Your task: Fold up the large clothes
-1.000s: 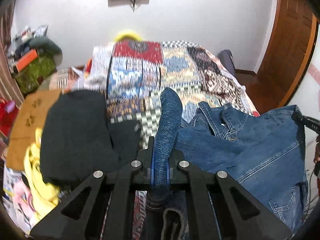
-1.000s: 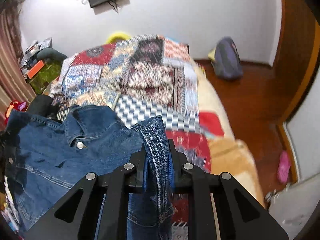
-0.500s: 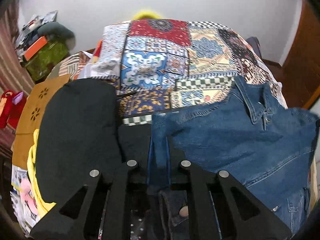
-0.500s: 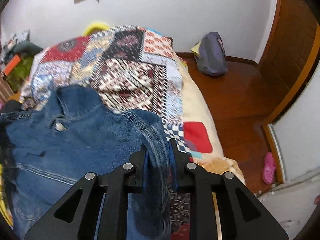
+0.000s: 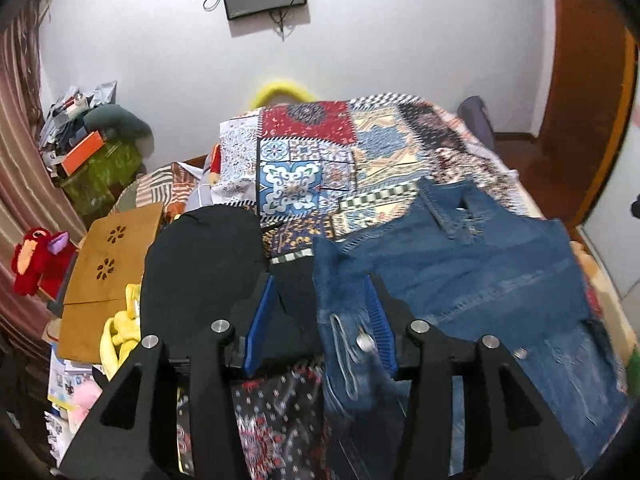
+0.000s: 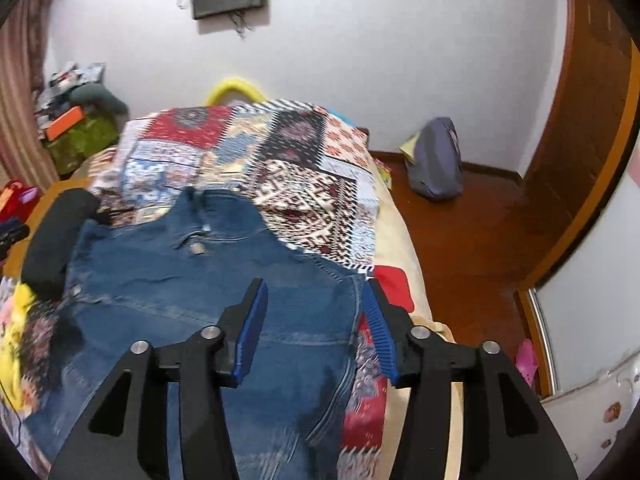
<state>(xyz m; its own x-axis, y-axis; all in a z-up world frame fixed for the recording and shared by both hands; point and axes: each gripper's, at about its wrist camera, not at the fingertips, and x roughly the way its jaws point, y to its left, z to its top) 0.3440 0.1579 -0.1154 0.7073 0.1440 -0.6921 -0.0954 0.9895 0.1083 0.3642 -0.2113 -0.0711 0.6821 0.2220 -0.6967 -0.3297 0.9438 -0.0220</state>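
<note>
A blue denim jacket (image 5: pixel 472 276) lies spread on the patchwork bedspread (image 5: pixel 320 160), collar toward the far wall. My left gripper (image 5: pixel 320 288) hovers over the jacket's left edge, its jaws opening; the denim lies below, between the blue pads without being pressed. In the right wrist view the same jacket (image 6: pixel 192 280) fills the lower left. My right gripper (image 6: pixel 314 292) is above its right shoulder edge, jaws opening too, and the fabric has dropped free of the pads.
A black garment (image 5: pixel 200 272) lies left of the jacket, beside a wooden board (image 5: pixel 112 260) and yellow cloth (image 5: pixel 120 332). Clutter and a red plush toy (image 5: pixel 36 256) line the left wall. A grey backpack (image 6: pixel 434 160) sits on the wooden floor, right of the bed.
Both grippers were shut on denim folds and held them up; they swung forward, laid the jacket flat on the bed, then pulled back upward while the jaws spread and let go.
</note>
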